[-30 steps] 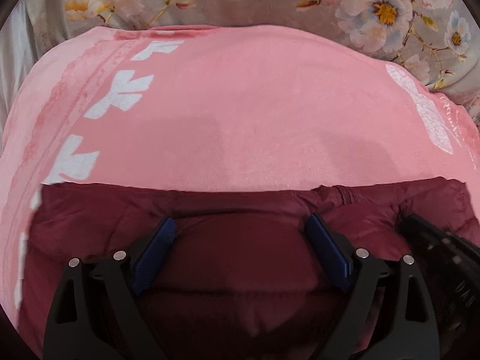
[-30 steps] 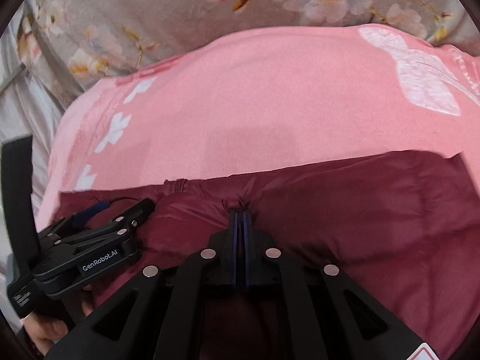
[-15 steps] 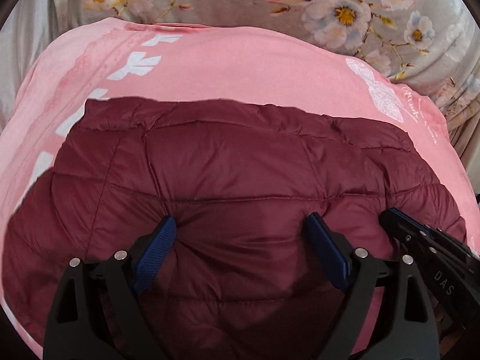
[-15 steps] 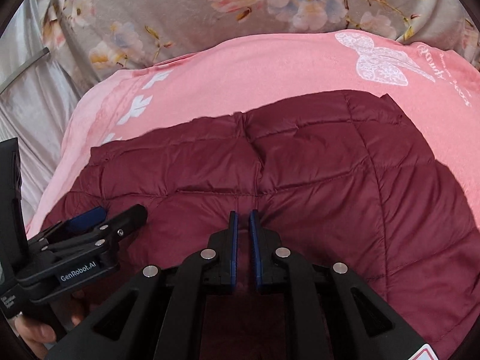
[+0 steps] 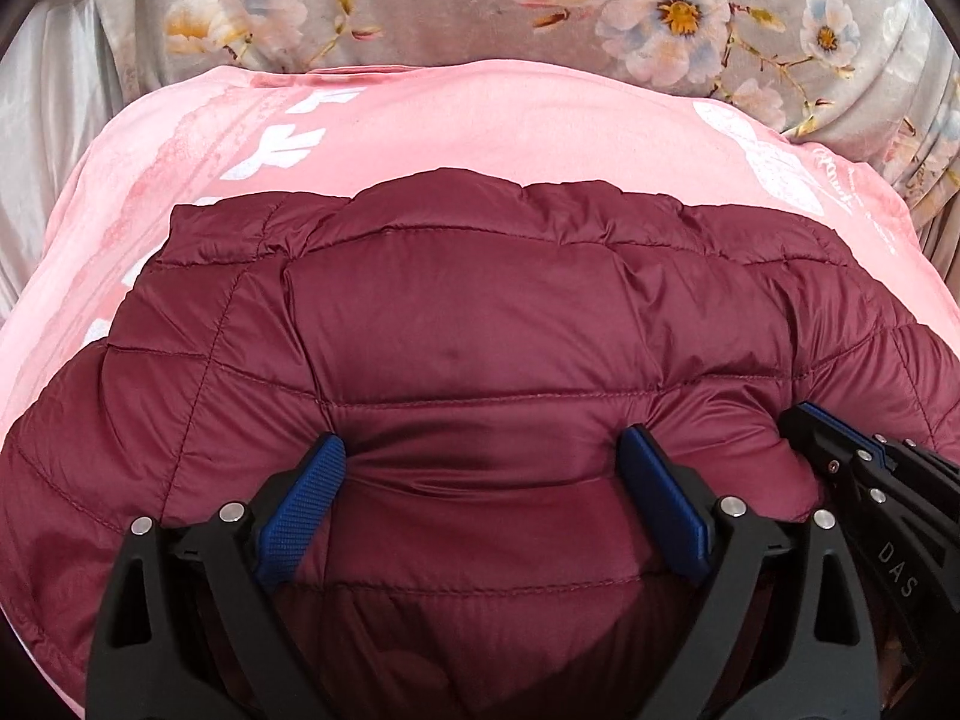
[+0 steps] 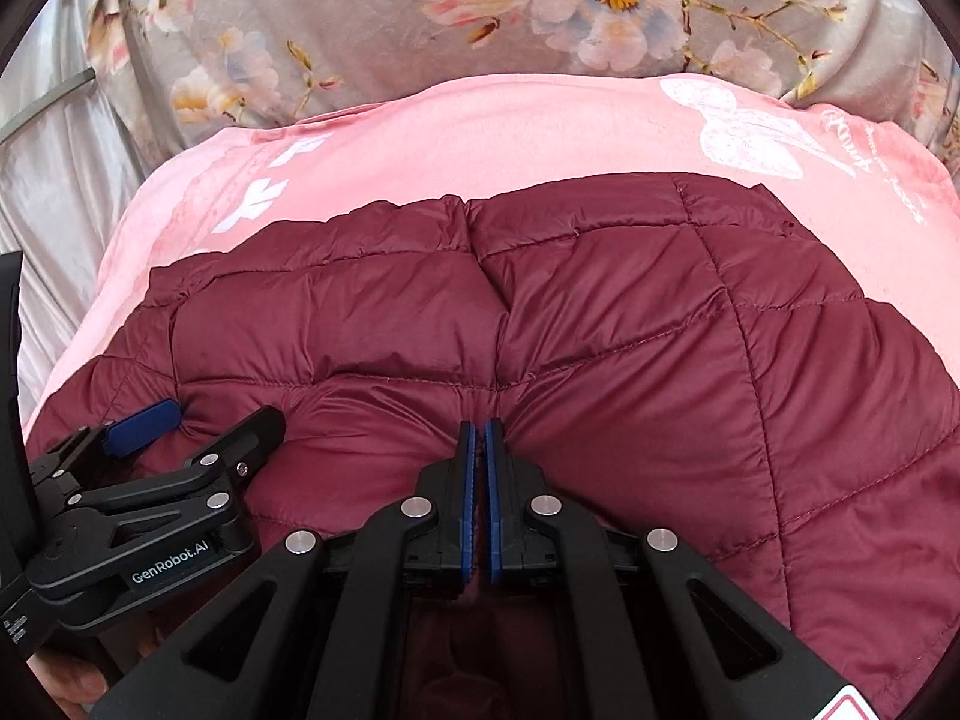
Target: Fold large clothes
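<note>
1. My right gripper (image 6: 479, 438) has just been closing; its blue pads stand a thin slit apart, pinching a pleat of the dark red quilted puffer jacket (image 6: 600, 324).
2. My left gripper (image 5: 483, 456) is spread wide, its ribbed blue fingertips (image 5: 306, 492) pressed into the padding, a broad bulge of jacket between them. I cannot tell whether they grip it.
3. The jacket lies beneath and ahead of both pairs of fingers, its far edge beyond my fingertips.
4. It rests on a pink fleece blanket with white prints (image 5: 510, 138), which stretches past that edge.
5. Farther off lies a grey floral cloth (image 6: 372, 18).
</note>
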The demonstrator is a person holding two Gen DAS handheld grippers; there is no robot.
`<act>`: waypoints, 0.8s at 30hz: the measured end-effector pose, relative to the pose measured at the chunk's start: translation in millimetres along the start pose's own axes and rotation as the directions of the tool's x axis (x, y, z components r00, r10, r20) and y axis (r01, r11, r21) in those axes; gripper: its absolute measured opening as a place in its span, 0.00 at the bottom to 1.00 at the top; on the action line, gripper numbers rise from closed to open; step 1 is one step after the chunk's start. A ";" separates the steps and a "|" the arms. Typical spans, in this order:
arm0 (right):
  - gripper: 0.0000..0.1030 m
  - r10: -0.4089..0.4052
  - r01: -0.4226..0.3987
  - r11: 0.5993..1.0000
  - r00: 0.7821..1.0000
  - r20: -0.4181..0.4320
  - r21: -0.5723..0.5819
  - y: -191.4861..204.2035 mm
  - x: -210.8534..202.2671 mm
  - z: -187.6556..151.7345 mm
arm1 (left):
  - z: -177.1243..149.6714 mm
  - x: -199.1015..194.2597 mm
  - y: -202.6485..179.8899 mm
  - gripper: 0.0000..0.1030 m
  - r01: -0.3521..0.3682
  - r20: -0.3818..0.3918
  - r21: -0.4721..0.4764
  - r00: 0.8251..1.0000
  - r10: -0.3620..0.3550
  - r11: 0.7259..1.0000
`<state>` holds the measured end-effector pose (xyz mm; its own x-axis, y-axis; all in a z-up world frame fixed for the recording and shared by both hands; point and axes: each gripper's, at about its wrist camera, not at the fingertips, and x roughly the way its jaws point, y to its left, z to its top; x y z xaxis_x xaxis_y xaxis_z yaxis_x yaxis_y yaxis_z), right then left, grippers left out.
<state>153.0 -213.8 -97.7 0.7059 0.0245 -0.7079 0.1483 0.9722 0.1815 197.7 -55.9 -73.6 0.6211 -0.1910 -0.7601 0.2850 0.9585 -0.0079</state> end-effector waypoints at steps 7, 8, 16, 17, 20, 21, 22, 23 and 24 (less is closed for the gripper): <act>0.02 -0.046 0.046 0.998 0.999 0.002 -0.036 8.7 -0.8 0.0 | -0.4 0.1 -3.5 0.88 -0.020 0.000 0.011 1.000 0.020 1.000; 0.02 -0.049 0.049 0.998 0.999 0.002 -0.038 9.2 -0.9 0.1 | -0.3 0.2 -3.7 0.88 -0.022 0.000 0.012 1.000 0.022 1.000; 0.02 -0.069 0.069 0.996 0.998 0.004 -0.055 12.3 -1.7 0.5 | -0.3 0.1 -4.7 0.88 -0.026 0.000 0.014 1.000 0.026 1.000; 0.02 -0.071 0.071 0.996 0.997 0.004 -0.057 12.8 -1.8 0.5 | -0.3 0.2 -4.4 0.88 -0.025 0.000 0.014 1.000 0.025 1.000; 0.02 -0.082 0.082 0.995 0.997 0.006 -0.065 14.3 -1.6 -0.1 | 0.3 -0.7 -3.9 0.89 -0.035 0.001 0.016 0.999 0.035 0.999; 0.03 -0.087 0.087 0.994 0.996 0.006 -0.069 15.0 -1.5 -0.3 | 0.7 -1.3 -3.4 0.89 -0.037 0.001 0.017 0.999 0.037 0.999; 0.03 -0.092 0.093 0.993 0.996 0.007 -0.073 16.5 -1.6 -0.7 | 0.8 -1.9 -2.8 0.90 -0.037 0.002 0.015 0.999 0.037 0.999; 0.03 -0.101 0.101 0.992 0.995 0.008 -0.079 18.4 -1.7 -0.9 | 1.3 -2.7 -1.5 0.90 -0.039 -0.003 0.012 0.999 0.039 0.999; 0.03 -0.110 0.111 0.990 0.994 0.011 -0.087 19.8 -2.5 -0.7 | 1.2 -4.8 0.4 0.90 -0.035 -0.004 0.007 0.999 0.035 0.999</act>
<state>153.7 -194.4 -92.7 0.6926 -0.0853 -0.7163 0.1645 0.9855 0.0418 195.7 -54.8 -69.1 0.6275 -0.1565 -0.7627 0.2681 0.9631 0.0230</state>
